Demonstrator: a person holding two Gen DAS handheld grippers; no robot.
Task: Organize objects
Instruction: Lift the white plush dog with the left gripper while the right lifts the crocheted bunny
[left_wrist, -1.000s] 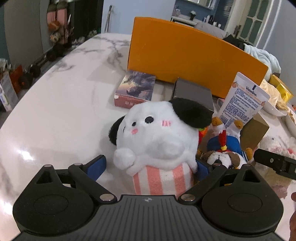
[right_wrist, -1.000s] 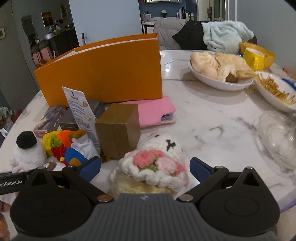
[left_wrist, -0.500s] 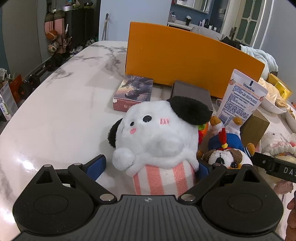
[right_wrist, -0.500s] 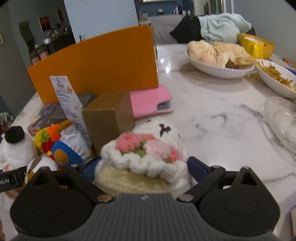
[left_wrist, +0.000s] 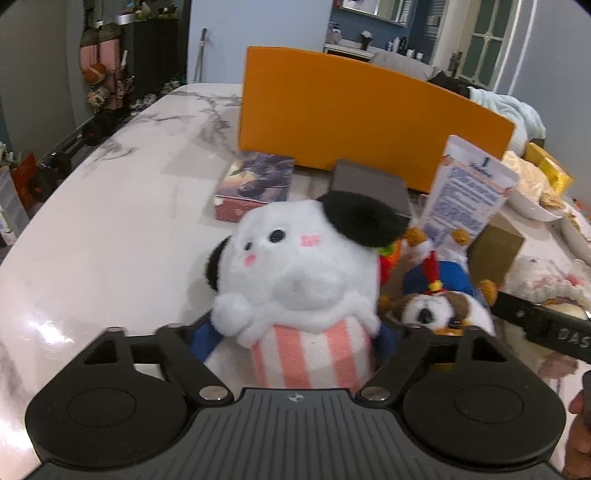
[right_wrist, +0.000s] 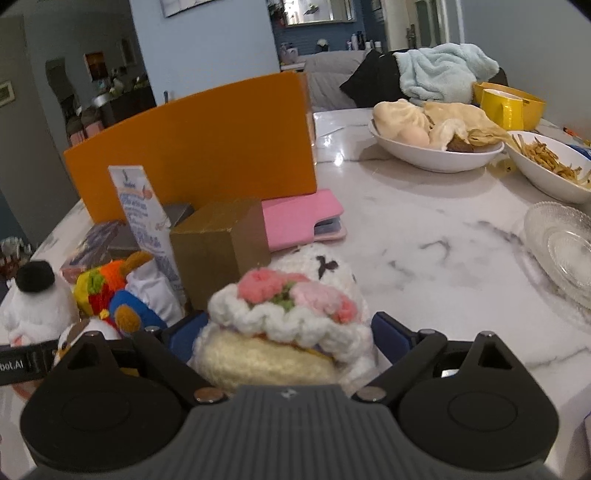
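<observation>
In the left wrist view, a white plush dog (left_wrist: 295, 273) with black ears and a pink-striped base sits at centre frame on the marble bench (left_wrist: 110, 221), between the blue pads of the left tool (left_wrist: 291, 338). The jaws are closing; the pads look to be touching the plush's sides, though the fur hides the contact. To its right lies a small brown-and-white puppy toy (left_wrist: 436, 310) with a blue-clad plush above it, then a white lotion tube (left_wrist: 465, 199) standing upright and a gold box (left_wrist: 495, 251). Behind them are a dark grey box (left_wrist: 369, 181), a picture-covered box (left_wrist: 258, 181) and a tall orange folder (left_wrist: 369, 114) standing on edge. In the right wrist view, a crocheted toy (right_wrist: 288, 325) with pink flowers, white frills and a cream base fills the lower centre, between the pads of the right tool (right_wrist: 288, 334), whose jaws are also closing around it. A pink wallet (right_wrist: 303, 221) lies behind the gold box. At upper right, bowls of food (right_wrist: 436, 147) and a clear glass dish (right_wrist: 565, 247) rest on the bench.
</observation>
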